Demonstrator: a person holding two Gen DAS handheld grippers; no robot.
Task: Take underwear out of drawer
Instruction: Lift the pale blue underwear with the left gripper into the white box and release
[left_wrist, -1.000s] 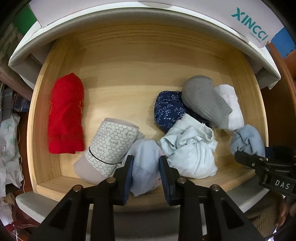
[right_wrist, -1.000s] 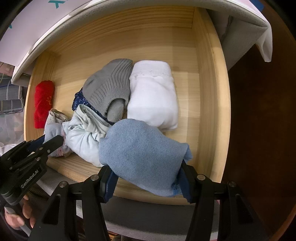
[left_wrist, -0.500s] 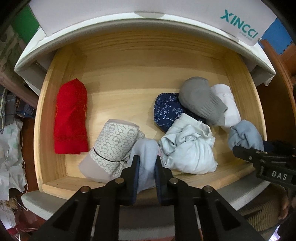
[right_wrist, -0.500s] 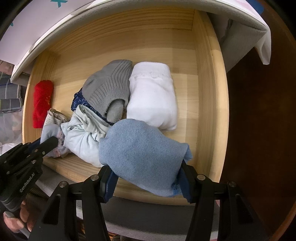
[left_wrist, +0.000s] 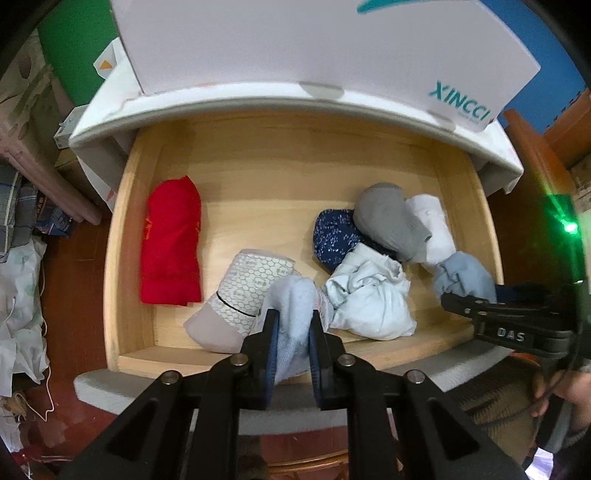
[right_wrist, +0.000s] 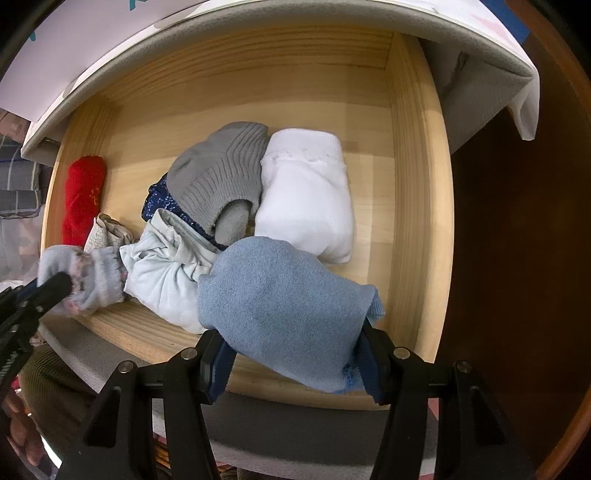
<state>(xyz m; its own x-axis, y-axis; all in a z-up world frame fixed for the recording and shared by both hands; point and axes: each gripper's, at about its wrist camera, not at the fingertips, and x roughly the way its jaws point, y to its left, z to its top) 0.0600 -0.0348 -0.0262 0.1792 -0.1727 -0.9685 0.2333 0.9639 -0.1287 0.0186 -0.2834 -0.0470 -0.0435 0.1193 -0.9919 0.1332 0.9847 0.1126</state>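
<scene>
**Wooden drawer, both grippers clamped on rolled cloth**

Pale pine walls frame the open drawer (left_wrist: 125, 236). At its front edge the left gripper (left_wrist: 291, 328) pinches a pale grey-blue roll (left_wrist: 295, 299), jaws clenched tight on it. The right gripper (right_wrist: 295, 354) grips a blue knit bundle (right_wrist: 284, 306) near the front right corner. Behind lie a red roll (left_wrist: 171, 240), a honeycomb-print roll (left_wrist: 243, 284), a crumpled pale piece (left_wrist: 369, 299), a navy dotted piece (left_wrist: 334, 234), a grey ribbed roll (right_wrist: 221, 170) and a white roll (right_wrist: 306, 192).
</scene>
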